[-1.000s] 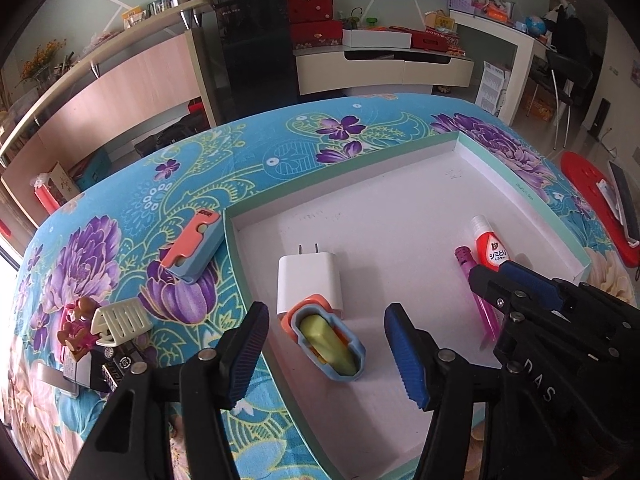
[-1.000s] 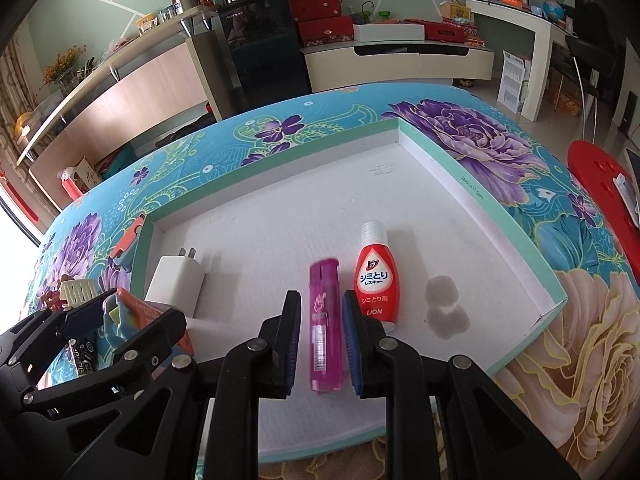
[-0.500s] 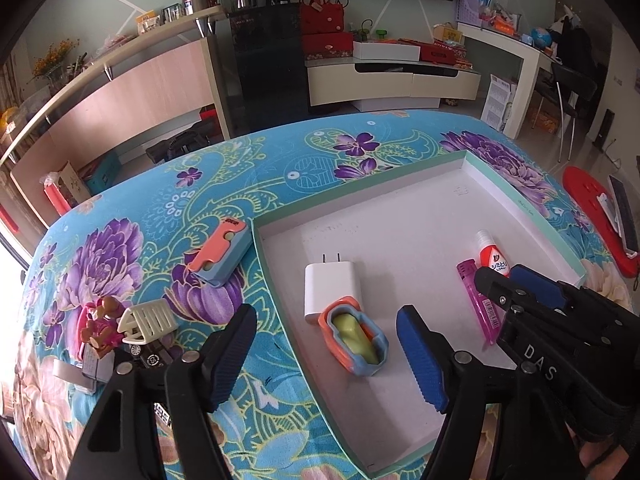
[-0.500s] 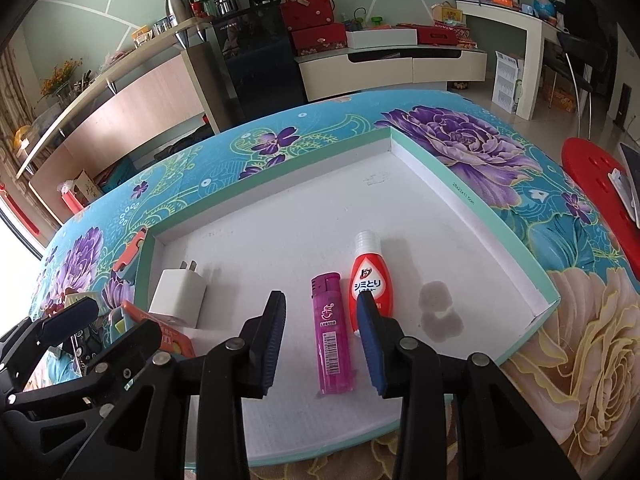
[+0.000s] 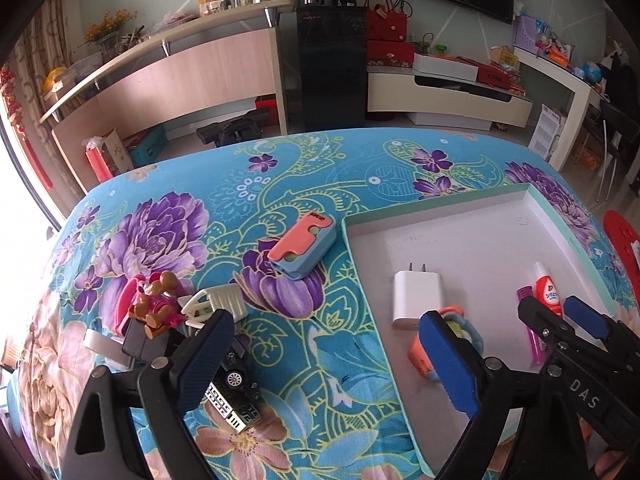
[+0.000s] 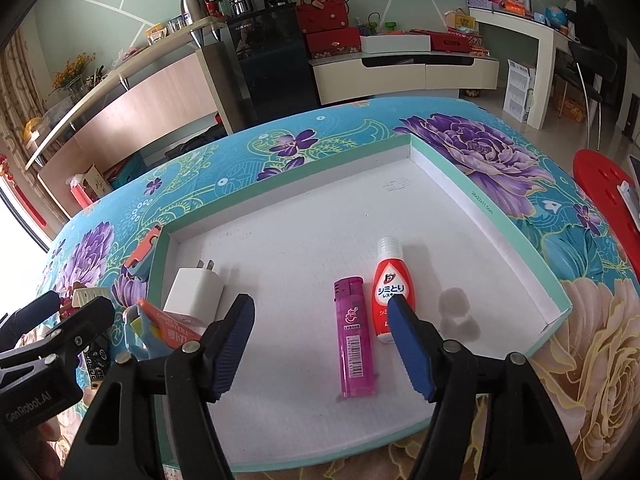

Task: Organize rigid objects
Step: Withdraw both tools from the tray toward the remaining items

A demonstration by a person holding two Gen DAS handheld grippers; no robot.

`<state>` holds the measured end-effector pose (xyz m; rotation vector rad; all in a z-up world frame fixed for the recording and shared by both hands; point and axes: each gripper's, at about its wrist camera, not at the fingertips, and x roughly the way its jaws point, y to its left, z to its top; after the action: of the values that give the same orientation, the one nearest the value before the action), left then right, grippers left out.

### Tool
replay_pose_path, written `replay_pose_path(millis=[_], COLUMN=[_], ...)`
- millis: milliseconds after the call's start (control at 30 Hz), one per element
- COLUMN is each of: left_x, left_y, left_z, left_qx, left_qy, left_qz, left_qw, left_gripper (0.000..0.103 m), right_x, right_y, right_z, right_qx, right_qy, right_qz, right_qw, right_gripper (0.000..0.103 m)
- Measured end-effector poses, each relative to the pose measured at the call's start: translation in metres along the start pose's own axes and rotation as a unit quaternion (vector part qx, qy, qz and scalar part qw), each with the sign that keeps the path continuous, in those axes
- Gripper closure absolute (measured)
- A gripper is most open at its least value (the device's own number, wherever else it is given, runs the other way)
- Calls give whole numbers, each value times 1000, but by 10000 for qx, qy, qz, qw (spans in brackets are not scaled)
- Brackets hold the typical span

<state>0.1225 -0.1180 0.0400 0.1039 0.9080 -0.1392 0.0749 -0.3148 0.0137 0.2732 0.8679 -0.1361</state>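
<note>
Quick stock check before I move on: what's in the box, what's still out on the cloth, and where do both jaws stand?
box: one, white inside with mint rim, on the floral cloth
charger plug: one, white, inside the box, near-left
open case: one, orange and blue with yellow insert, in the box beside the plug
lighter: one, pink, lying flat in the box
stain remover bottle: one, red with white cap, in the box beside the lighter
closed case: one, orange and blue, on the cloth outside the box
small toy pile: several, mixed colours, on the cloth at left
left gripper: jaws just opened wide, nothing between them
right gripper: jaws just opened, astride the lighter, not touching it
</note>
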Motion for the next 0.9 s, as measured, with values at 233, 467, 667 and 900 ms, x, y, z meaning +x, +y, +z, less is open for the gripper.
replay_pose_path(millis=[233, 467, 667, 900], left_x=[8, 14, 12, 5], left_y=[19, 26, 42, 62], left_z=[-4, -6, -7, -9], left_qx=[-315, -429, -629, -776], left_qy=[116, 174, 121, 58], left_qz=[330, 488, 619, 766], left_qw=[9989, 9977, 9960, 9940], left_gripper=[0, 0, 0, 0], right_x=[1, 2, -2, -22], right_y=[4, 2, 8, 33], right_z=[0, 0, 1, 5], right_qx=[-32, 48, 21, -78], right_qy=[-48, -69, -166, -666], right_qz=[-1, 6, 99, 597], right_qw=[10000, 10000, 9998, 9960], right_gripper=[11, 4, 4, 4])
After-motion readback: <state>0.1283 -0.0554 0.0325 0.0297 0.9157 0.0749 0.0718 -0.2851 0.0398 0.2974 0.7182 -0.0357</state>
